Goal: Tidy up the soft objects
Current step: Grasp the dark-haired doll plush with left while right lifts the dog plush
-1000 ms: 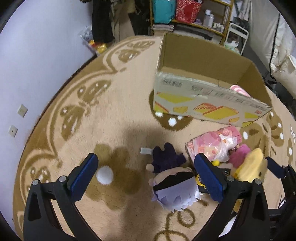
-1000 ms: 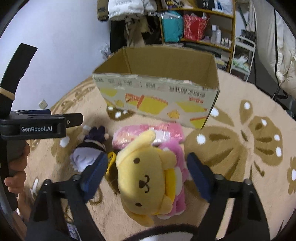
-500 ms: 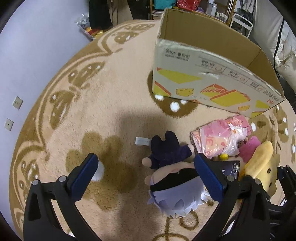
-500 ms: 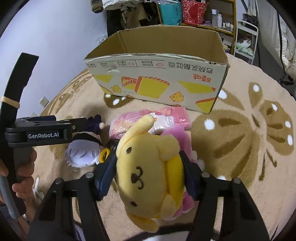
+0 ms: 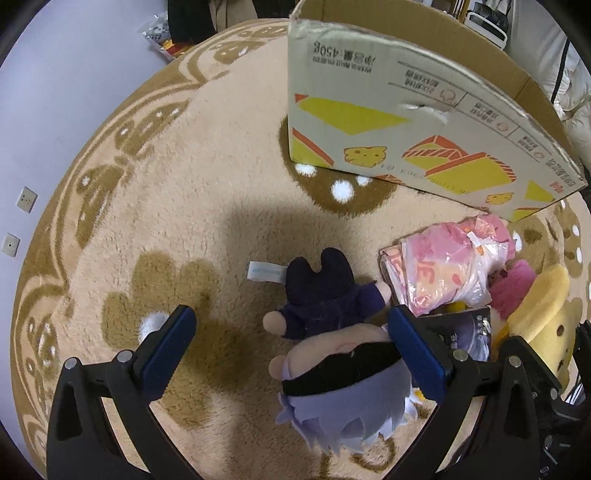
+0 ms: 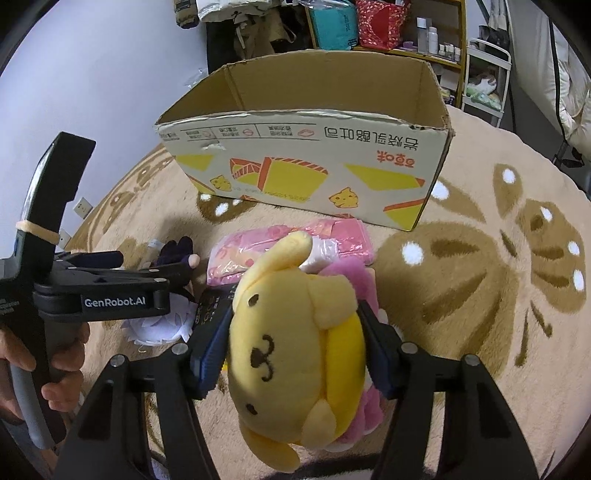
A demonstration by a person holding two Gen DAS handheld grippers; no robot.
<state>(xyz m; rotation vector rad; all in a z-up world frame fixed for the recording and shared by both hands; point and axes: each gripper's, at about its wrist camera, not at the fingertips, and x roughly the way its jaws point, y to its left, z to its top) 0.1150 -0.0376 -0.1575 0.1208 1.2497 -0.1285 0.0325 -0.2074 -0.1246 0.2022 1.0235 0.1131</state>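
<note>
My right gripper (image 6: 295, 343) is shut on a yellow dog plush (image 6: 291, 343), squeezing it at the sides; the plush also shows in the left wrist view (image 5: 535, 314). A pink plush (image 6: 354, 284) lies under it. My left gripper (image 5: 291, 350) is open over a doll plush (image 5: 340, 358) with pale lilac hair, a black blindfold and dark clothes, lying on the rug between the fingers, nearer the right one. A pink toy in a clear bag (image 5: 447, 269) lies to the right. An open cardboard box (image 6: 306, 162) stands behind the toys.
A round beige and brown rug (image 5: 184, 206) covers the floor. A dark booklet (image 5: 465, 332) lies by the doll. A purple wall (image 5: 55, 92) is at the left. Shelves with bags and bottles (image 6: 388, 26) stand behind the box.
My right gripper has closed on the yellow dog plush and lifted it a little. My left gripper has moved lower and nearer to the doll plush, staying open.
</note>
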